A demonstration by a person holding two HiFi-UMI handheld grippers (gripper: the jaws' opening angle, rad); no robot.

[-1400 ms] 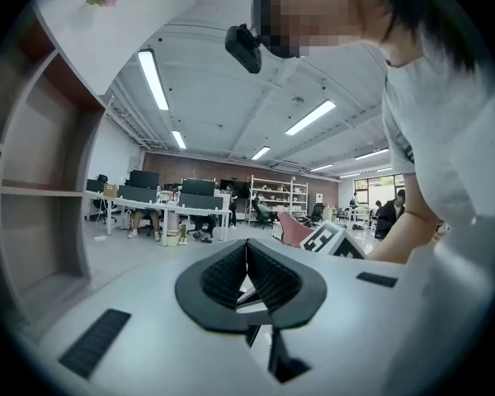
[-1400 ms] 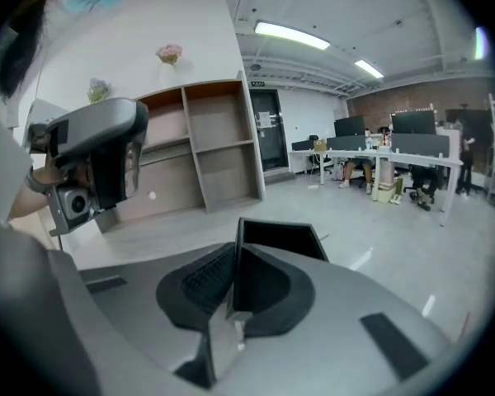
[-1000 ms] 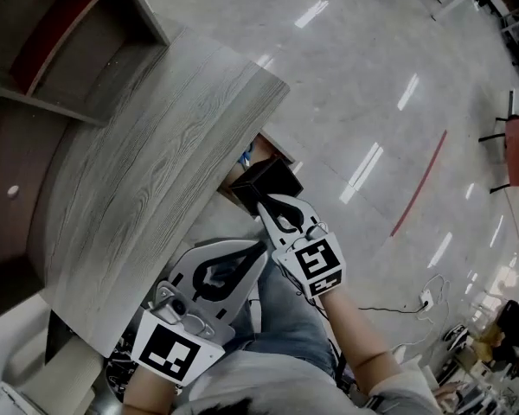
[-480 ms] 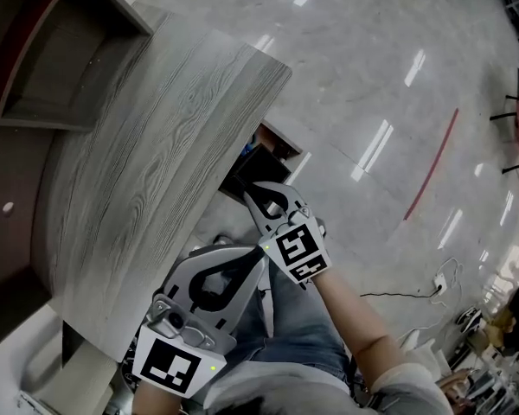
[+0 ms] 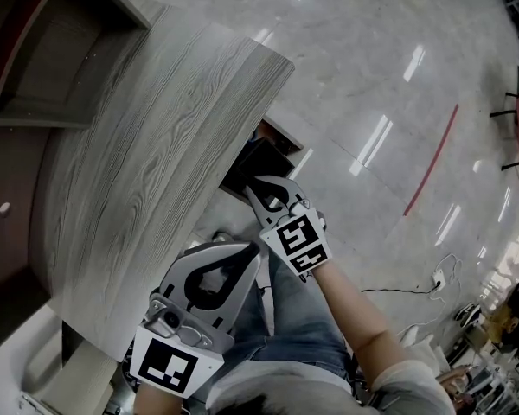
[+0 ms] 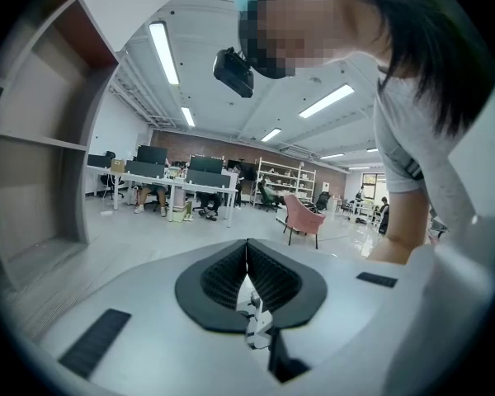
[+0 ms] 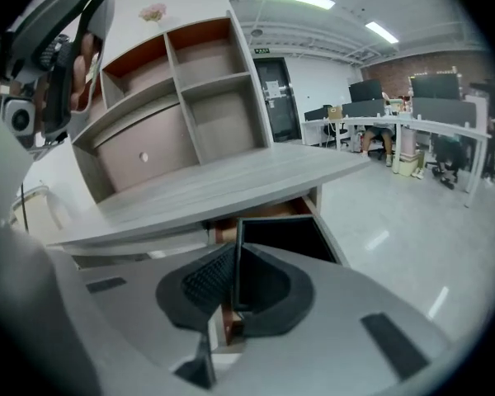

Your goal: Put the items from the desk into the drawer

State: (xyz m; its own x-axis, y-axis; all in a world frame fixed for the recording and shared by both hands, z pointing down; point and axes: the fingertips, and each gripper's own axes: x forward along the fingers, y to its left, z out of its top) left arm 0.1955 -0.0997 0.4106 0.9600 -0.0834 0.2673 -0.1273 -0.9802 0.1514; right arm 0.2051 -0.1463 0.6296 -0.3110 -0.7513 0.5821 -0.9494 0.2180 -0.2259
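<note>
Our right gripper (image 5: 259, 187) clamps what looks like the front wall of the open drawer (image 5: 255, 158) beneath the desk's (image 5: 156, 145) edge. Our left gripper (image 5: 256, 255) hangs closed, empty.

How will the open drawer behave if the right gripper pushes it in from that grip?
The drawer looks like rigid panels, so it should not flex. It sits under the desk, so it will probably slide straight rather than tip. The right gripper has its jaws pinching one thin wall, so an off-centre push may skew it slightly.
</note>
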